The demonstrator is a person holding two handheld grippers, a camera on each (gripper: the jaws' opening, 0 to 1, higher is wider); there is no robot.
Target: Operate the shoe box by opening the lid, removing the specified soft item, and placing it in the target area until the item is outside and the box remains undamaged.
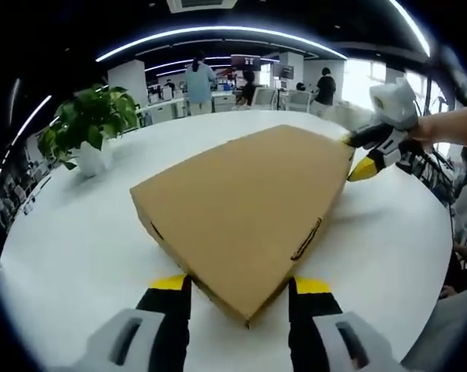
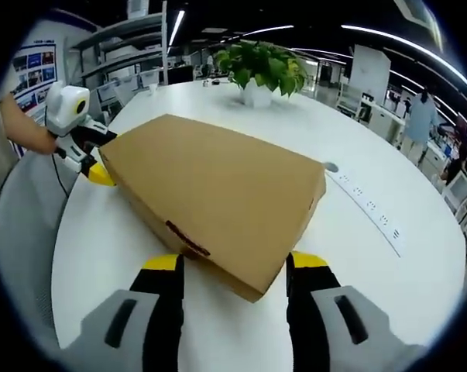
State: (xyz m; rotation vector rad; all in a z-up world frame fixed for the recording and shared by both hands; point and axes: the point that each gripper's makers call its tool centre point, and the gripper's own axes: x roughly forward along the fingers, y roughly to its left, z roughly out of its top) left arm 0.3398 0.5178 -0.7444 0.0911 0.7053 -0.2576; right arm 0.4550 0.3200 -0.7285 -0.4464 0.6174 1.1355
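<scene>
A closed brown cardboard shoe box (image 1: 245, 198) lies flat on the white table (image 1: 78, 248), its lid down. My left gripper (image 1: 241, 288) is open, and its yellow-tipped black jaws stand on either side of the box's near corner. At the opposite corner my right gripper (image 1: 358, 155) comes in from the right, held by a hand. In the right gripper view the box (image 2: 210, 186) shows again, with my right gripper (image 2: 237, 265) open astride its near corner. The left gripper (image 2: 101, 153) sits at the far left corner. The box's contents are hidden.
A potted green plant (image 1: 90, 124) in a white pot stands on the table beyond the box (image 2: 260, 70). A white power strip (image 2: 365, 198) runs along the table. A grey chair (image 2: 16, 225) is by the table's edge. Several people (image 1: 200, 77) stand at far desks.
</scene>
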